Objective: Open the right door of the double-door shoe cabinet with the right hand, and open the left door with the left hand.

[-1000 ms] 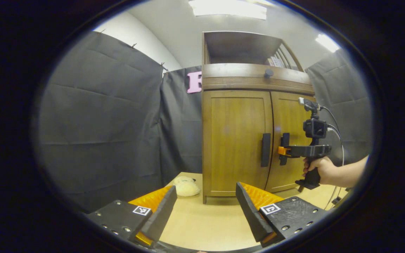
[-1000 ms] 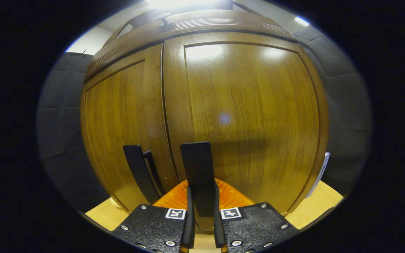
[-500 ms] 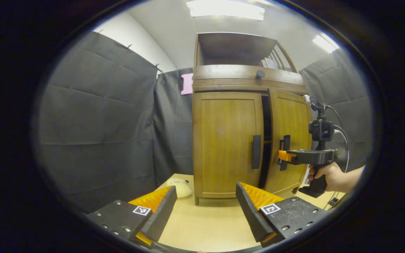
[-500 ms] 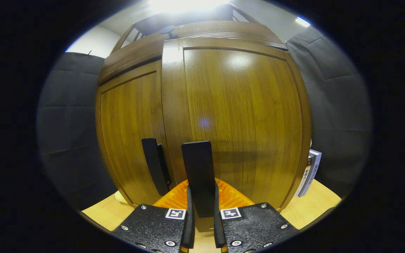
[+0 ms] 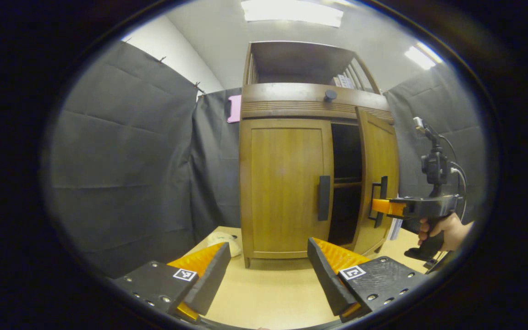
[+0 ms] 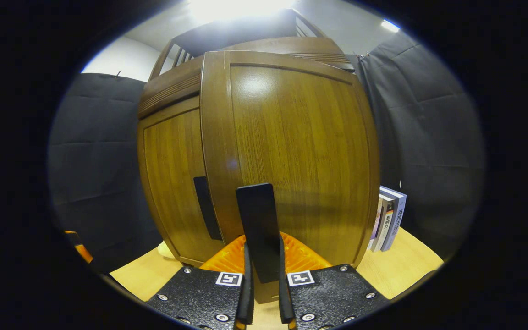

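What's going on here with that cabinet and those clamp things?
A person is opening a wooden shoe cabinet with two hand-held grippers. The right gripper is clamped on the right door's handle, and that right door stands partly open. The left door is shut; the left gripper hangs open, well short of it.

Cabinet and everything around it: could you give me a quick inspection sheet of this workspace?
Surface: pale wooden table, cabinet standing on it.
Job's things: right door swung partly open, dark interior with a shelf showing; left door closed, its handle untouched.
Clutter: pale soft object left of the cabinet; books standing to its right.
Grippers: right gripper shut on right handle; left gripper open, short of the cabinet.
Cables: black cable looping off the right gripper's camera.
Surroundings: black cloth walls, ceiling lights.
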`<move>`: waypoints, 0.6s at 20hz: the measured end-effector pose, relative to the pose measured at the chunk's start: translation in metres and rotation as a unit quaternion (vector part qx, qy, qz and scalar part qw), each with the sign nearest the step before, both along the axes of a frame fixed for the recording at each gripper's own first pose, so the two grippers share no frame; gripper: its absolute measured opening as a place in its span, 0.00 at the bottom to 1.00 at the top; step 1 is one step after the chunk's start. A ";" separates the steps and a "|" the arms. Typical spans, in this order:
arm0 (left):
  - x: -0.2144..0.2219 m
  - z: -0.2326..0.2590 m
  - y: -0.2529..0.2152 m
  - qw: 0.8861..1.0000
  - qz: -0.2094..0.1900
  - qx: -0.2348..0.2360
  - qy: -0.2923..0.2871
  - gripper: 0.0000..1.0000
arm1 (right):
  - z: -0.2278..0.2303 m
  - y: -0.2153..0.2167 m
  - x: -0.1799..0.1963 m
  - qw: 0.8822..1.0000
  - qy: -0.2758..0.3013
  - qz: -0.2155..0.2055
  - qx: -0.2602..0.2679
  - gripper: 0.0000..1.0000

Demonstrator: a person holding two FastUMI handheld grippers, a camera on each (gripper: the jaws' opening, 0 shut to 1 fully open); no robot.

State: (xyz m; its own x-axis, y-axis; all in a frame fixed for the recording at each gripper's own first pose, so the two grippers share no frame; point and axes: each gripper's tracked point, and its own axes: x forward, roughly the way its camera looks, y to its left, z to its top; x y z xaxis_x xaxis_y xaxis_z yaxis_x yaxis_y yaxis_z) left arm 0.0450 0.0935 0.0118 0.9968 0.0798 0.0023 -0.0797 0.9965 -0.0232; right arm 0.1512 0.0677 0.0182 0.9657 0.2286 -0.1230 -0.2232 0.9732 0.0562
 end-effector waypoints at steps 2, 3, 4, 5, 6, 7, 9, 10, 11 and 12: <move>0.011 -0.002 0.002 1.000 -0.006 0.000 0.001 1.00 | -0.002 -0.003 -0.007 1.000 0.003 -0.001 0.001 0.22; 0.016 -0.003 0.002 1.000 -0.010 -0.001 0.002 1.00 | -0.002 -0.006 -0.009 1.000 0.005 -0.002 0.003 0.22; 0.021 -0.005 0.003 1.000 -0.014 -0.001 0.004 1.00 | -0.002 -0.007 -0.012 1.000 0.007 -0.001 0.004 0.22; 0.026 -0.007 0.004 1.000 -0.018 0.000 0.006 1.00 | -0.003 -0.011 -0.016 1.000 0.009 0.000 0.004 0.22; 0.030 -0.009 0.004 1.000 -0.022 0.001 0.007 1.00 | -0.003 -0.014 -0.019 1.000 0.012 0.001 0.004 0.22; 0.035 -0.009 0.005 1.000 -0.026 0.002 0.007 1.00 | -0.004 -0.018 -0.023 1.000 0.014 0.002 0.003 0.22; 0.046 -0.011 0.007 0.999 -0.033 0.002 0.006 0.96 | -0.004 -0.024 -0.029 1.000 0.014 -0.002 0.001 0.22; 0.051 -0.011 0.007 0.999 -0.036 0.001 0.007 1.00 | -0.002 -0.029 -0.034 1.000 0.015 -0.006 0.001 0.22; 0.057 -0.011 0.007 0.999 -0.040 -0.001 0.006 1.00 | -0.003 -0.034 -0.037 1.000 0.016 -0.010 0.000 0.22; 0.062 -0.011 0.007 0.999 -0.044 -0.002 0.005 1.00 | -0.003 -0.038 -0.039 1.000 0.016 -0.014 0.000 0.22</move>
State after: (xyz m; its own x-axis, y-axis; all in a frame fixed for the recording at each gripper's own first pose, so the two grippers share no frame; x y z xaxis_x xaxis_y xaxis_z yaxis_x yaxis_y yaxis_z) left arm 0.1070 0.1009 0.0003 0.9999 -0.0078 -0.0085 0.0076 0.9996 -0.0258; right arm 0.1119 0.0300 0.0148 0.9673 0.2015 -0.1543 -0.1940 0.9790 0.0625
